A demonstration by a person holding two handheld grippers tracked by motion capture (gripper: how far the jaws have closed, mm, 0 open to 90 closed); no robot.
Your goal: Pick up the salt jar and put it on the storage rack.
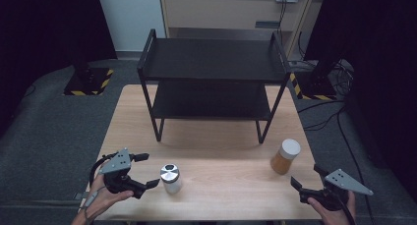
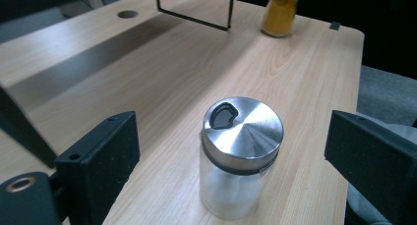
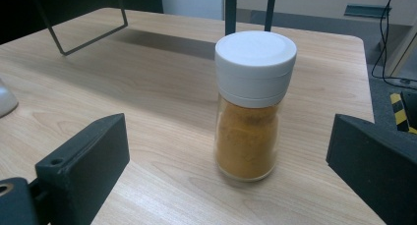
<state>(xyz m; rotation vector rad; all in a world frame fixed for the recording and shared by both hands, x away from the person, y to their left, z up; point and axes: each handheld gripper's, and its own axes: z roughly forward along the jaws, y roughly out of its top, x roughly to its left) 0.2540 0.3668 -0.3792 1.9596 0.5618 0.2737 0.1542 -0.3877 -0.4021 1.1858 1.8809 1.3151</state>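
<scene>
You are facing two upright jars, well apart: a clear glass shaker (image 1: 170, 179) wearing a brushed steel lid with one pour hole, and an orange spice jar (image 1: 285, 156) carrying a white cap.

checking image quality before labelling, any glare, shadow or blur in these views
High view: dim, dark corners, rack shadowing the table. Left gripper view: sheen on the steel-lidded jar, left claw edges soft. Right gripper view: evenly lit, spice jar sharp.
</scene>
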